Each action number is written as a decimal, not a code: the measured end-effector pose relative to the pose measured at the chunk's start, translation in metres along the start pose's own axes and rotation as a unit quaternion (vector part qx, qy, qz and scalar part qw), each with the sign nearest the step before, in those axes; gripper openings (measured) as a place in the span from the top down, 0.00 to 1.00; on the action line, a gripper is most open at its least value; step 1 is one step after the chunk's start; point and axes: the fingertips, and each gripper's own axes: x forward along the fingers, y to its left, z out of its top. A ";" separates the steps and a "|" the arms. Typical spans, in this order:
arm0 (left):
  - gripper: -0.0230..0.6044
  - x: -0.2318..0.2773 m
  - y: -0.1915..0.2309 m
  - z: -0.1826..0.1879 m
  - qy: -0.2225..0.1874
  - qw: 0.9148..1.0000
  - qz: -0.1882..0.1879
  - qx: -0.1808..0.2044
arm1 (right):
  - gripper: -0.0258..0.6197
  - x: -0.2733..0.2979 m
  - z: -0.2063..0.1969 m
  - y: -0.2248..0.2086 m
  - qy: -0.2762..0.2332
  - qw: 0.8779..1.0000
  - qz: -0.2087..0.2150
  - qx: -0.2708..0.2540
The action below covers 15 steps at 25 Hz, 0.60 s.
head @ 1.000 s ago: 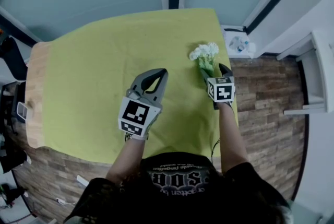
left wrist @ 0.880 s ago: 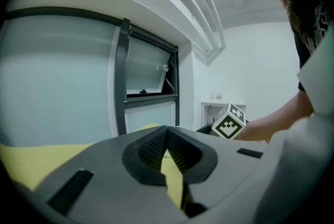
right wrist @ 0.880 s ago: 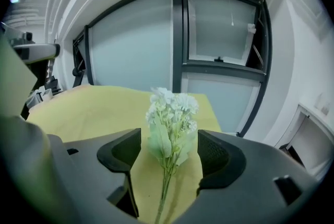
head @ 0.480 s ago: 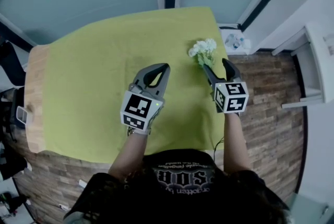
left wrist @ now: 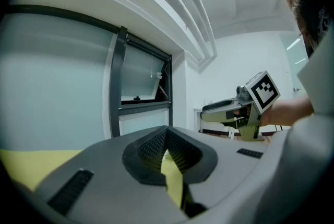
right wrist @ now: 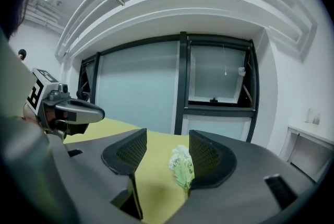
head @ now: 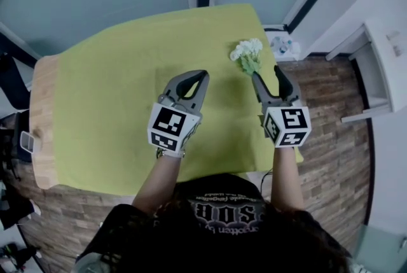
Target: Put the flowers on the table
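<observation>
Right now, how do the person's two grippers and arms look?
The left gripper and the right gripper match: grey shells, two curved jaws with dark meshed pads, and a white cube bearing black square markers at the rear. The person wears a black short-sleeved T-shirt with pale print; the forearms are bare. The right gripper's jaws have just been closing, nothing between them.

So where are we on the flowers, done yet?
Done: the flowers lie on the green table near its far right corner, free of both grippers. In hand: nothing. The right gripper is open, its jaws having just closed a little on nothing, with the flowers lying beyond them. The left gripper is shut and empty. Left: apparently nothing but withdrawing.
</observation>
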 end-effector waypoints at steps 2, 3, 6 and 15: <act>0.97 -0.004 -0.004 0.003 -0.004 1.000 -0.008 0.003 | 0.59 -0.011 0.009 0.005 -0.015 1.000 -0.007 0.000; 0.97 -0.007 -0.006 0.004 -0.005 1.000 -0.012 0.005 | 0.62 -0.016 0.012 0.008 -0.022 1.000 -0.008 0.003; 0.97 -0.014 -0.013 0.009 -0.013 1.000 -0.023 0.009 | 0.69 -0.032 0.019 0.014 -0.040 0.999 -0.013 0.016; 0.97 -0.039 -0.033 0.016 -0.024 0.998 -0.053 0.023 | 0.86 -0.068 0.025 0.030 -0.064 0.997 -0.041 0.029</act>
